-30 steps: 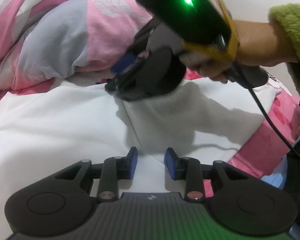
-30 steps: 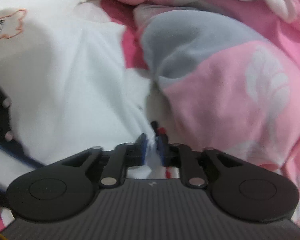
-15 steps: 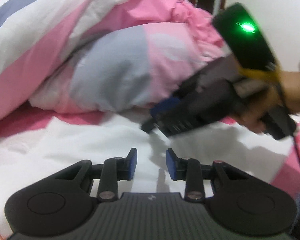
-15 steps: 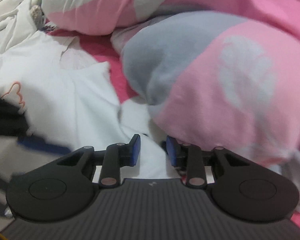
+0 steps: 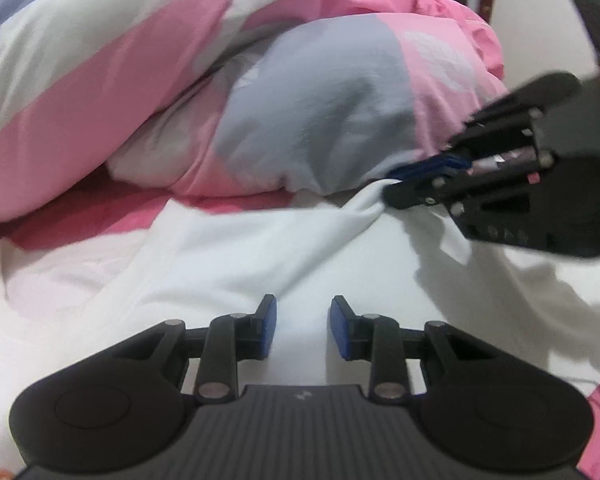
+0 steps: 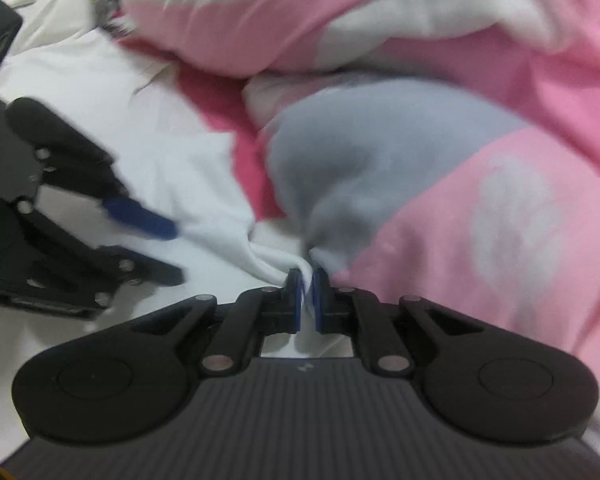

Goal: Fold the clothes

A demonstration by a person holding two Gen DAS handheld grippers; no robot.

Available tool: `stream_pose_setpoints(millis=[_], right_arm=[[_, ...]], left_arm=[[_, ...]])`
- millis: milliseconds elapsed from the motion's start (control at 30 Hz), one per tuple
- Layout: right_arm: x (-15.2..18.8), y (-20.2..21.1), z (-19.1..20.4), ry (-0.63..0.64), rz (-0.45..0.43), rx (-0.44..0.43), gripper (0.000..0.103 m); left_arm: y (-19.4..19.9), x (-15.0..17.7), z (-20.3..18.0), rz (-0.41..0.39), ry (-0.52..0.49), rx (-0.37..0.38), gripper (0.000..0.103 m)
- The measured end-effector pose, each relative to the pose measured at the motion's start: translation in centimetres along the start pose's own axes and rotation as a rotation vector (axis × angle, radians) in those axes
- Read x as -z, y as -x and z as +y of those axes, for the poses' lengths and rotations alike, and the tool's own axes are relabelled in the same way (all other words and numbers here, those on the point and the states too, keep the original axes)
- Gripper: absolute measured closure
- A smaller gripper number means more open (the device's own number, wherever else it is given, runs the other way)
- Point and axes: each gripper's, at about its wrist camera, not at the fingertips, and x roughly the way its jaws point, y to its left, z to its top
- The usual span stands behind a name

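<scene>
My right claw (image 6: 306, 294) is pinched tight on a bit of the white shirt (image 5: 260, 248). The two blue pads (image 6: 294, 296) press the cloth between them, and the cloth bunches up into a little twist right at the tips. From my left side I can see that same claw (image 5: 396, 184) off to the right, lifting the pinched bit so the shirt pulls up into a soft ridge. My left claw (image 5: 303, 326) is wide apart and holds nothing. It hangs just over the flat part of the shirt, with the white cloth showing in the gap between its blue pads (image 5: 269, 330). From my right side, the left claw (image 6: 148, 236) shows blurry at the left edge, low over the shirt. The shirt lies spread out on the bed, in front of both claws. Right behind it sits a big puffy quilt (image 5: 320, 120) in pink, grey and white. The pinched bit of shirt is just beside the grey part of the quilt (image 6: 364, 168). A strip of dark pink sheet (image 5: 100, 220) shows between the shirt and the quilt.
</scene>
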Motion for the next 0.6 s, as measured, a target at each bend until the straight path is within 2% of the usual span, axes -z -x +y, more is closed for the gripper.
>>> stream_pose_setpoints(millis=[100,267,367,433,500,600], right_arm=[[1.1,-0.5,2.3,0.076,0.008,0.102,0.099],[2.1,-0.9,3.8,0.123,0.049,0.169,0.099],[2.1,0.3,4.7,0.198,-0.011,0.228,0.099],[2.3,1.1,5.4,0.268,-0.052,0.273,0.099],[2.5,0.9,5.4,0.244,-0.017,0.274,0.099],[2.8,-1.1,3.5,0.082,0.097,0.260,0.100]], left_arm=[[0.4,0.3,0.0,-0.005,-0.011,-0.021,0.071],[0.9,-0.7,0.3,-0.059,-0.005,0.000,0.071],[-0.8,-1.5,0.5,-0.045,-0.014,-0.005,0.071],[-1.8,-1.8,0.7,-0.042,-0.007,-0.036,0.069],[-2.1,-1.7,1.0,-0.047,-0.005,-0.080,0.069],[-2.2,-1.5,1.2,-0.053,-0.015,-0.144,0.066]])
